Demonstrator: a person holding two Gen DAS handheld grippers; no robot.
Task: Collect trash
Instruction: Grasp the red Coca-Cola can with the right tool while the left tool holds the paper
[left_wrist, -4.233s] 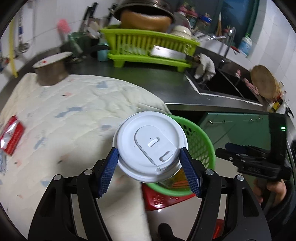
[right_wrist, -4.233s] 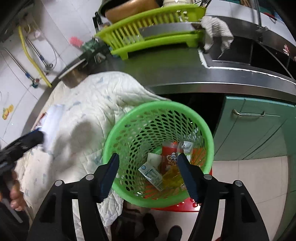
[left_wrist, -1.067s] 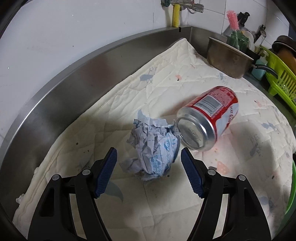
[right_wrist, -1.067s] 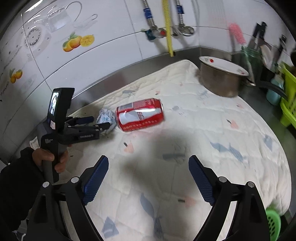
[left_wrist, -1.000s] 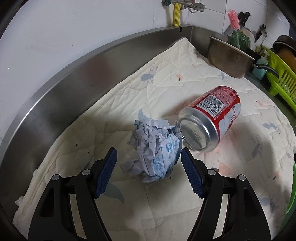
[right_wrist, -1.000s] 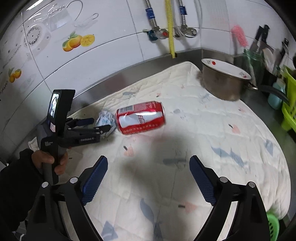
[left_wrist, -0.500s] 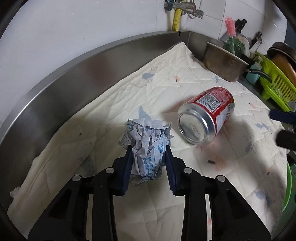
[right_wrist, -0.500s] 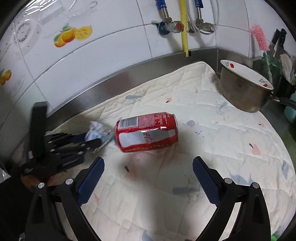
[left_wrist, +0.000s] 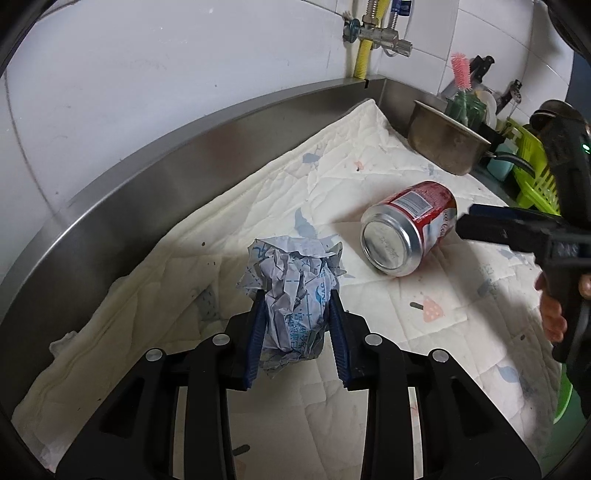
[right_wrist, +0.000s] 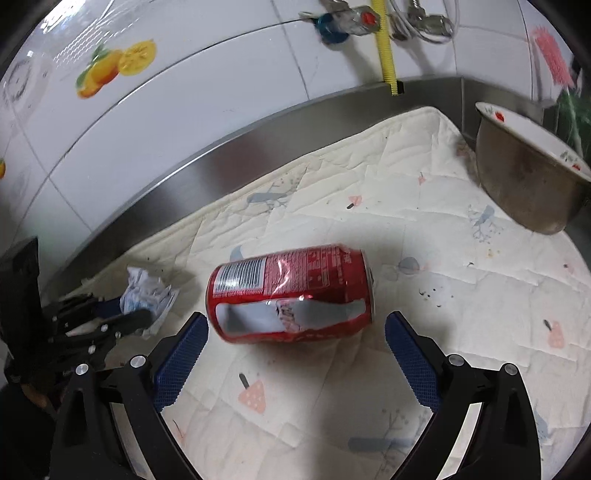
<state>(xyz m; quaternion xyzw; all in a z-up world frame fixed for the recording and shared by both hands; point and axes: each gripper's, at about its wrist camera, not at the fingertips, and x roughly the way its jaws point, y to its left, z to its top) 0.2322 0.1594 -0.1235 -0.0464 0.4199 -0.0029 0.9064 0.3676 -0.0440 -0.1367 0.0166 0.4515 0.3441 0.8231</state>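
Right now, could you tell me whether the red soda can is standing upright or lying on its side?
On its side: the red soda can lies lengthwise on the quilted cloth, silver base facing the left wrist camera.

Metal pot (right_wrist: 532, 177) cut by right edge; pink brush (right_wrist: 552, 51) blurred.

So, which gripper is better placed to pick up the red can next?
Right. The right gripper is open, with the red can lying just ahead of its fingers. The left gripper is already shut on the crumpled paper.
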